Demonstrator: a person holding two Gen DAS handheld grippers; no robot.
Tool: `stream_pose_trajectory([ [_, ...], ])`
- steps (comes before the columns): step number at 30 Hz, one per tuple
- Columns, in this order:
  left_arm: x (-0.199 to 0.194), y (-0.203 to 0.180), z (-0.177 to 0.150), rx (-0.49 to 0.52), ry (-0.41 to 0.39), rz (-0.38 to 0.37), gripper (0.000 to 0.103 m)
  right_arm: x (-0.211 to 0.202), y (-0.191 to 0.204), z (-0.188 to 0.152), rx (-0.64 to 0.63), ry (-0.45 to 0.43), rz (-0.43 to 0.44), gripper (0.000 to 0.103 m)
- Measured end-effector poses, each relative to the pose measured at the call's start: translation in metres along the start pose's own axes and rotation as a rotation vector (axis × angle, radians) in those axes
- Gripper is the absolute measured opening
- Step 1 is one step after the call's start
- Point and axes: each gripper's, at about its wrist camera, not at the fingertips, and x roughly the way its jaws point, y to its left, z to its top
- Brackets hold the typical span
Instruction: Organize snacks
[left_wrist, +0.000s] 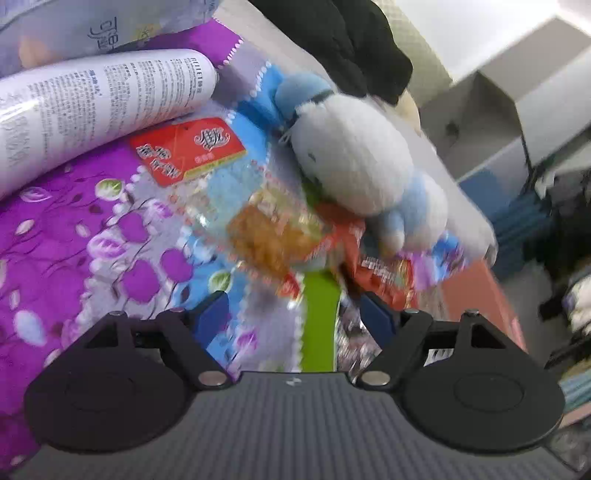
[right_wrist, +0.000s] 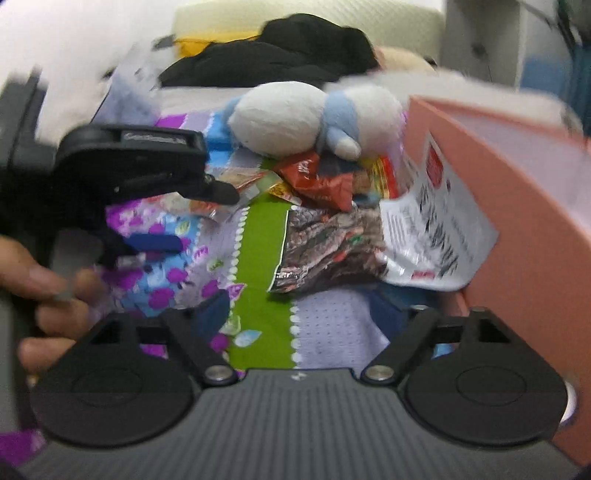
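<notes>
snack packets lie in a loose heap on the patterned bedspread (right_wrist: 266, 258), just under the white-and-blue plush toy (right_wrist: 295, 122): an orange-brown snack pack (left_wrist: 273, 243), blurred, a red wrapper (right_wrist: 317, 181) on top of the pile, a dark packet (right_wrist: 325, 247) flat by the green stripe, and a white printed pack (right_wrist: 439, 236) leaning on the wall of the pink box (right_wrist: 524, 206) at the bedspread's right edge. a red sachet (left_wrist: 188, 151) sits apart, nr the big white printed bag (left_wrist: 92, 107) twd the far left corner. left gripper (left_wrist: 295, 306) is spread wide, nothing between its blue pads, over the heap. right gripper (right_wrist: 299, 314) also spread wide, gripping nothing, w/ the dark packet ahead. black clothing (right_wrist: 280, 55) lies past the toy.
</notes>
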Motion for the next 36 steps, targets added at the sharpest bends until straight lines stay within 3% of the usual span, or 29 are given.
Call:
stream_pose_trajectory([
  [10, 0.021, 0.018, 0.030, -0.207, -0.045, -0.044, 0.080, 0.033, -0.010, 0.010, 0.166, 0.014, -0.041, 0.084],
  [12, 0.023, 0.021, 0.034, -0.244, -0.050, -0.038, 0.073, 0.038, -0.011, 0.013, 0.180, 0.011, -0.055, 0.083],
  [14, 0.025, 0.023, 0.037, -0.260, -0.049, -0.007, 0.057, 0.040, -0.010, 0.015, 0.185, 0.010, -0.081, 0.068],
  [15, 0.025, 0.027, 0.038, -0.268, -0.044, 0.011, 0.042, 0.040, -0.010, 0.016, 0.180, 0.011, -0.093, 0.060],
  [17, 0.026, 0.034, 0.039, -0.284, -0.039, 0.003, 0.037, 0.039, -0.013, 0.017, 0.188, 0.012, -0.100, 0.038],
  [24, 0.014, 0.038, 0.032, -0.265, -0.035, -0.002, 0.017, 0.027, -0.014, 0.016, 0.193, 0.028, -0.060, 0.017],
  [36, -0.050, 0.043, -0.016, -0.258, -0.002, 0.006, 0.015, -0.015, -0.012, 0.004, 0.208, 0.068, -0.012, 0.015],
])
